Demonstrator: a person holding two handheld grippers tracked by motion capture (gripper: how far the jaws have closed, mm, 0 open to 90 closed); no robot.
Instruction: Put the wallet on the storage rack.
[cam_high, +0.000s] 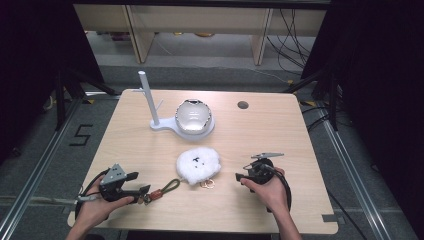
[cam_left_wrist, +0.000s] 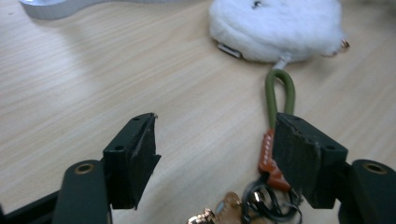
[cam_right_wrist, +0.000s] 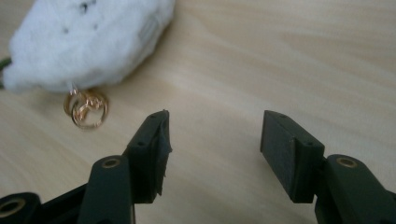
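Left gripper (cam_high: 142, 191) fingers spread wide around the green cord loop (cam_left_wrist: 280, 95), gripping nothing; right gripper (cam_high: 240, 177) fingers wide, empty, right of the white plush (cam_high: 198, 165) on the worktop (cam_high: 280, 135).

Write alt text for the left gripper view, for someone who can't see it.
The left tool has its black jaws wide open just above a wooden table. A green cord loop with an orange tag lies against the inner face of one jaw. Beyond sits a fluffy white plush.
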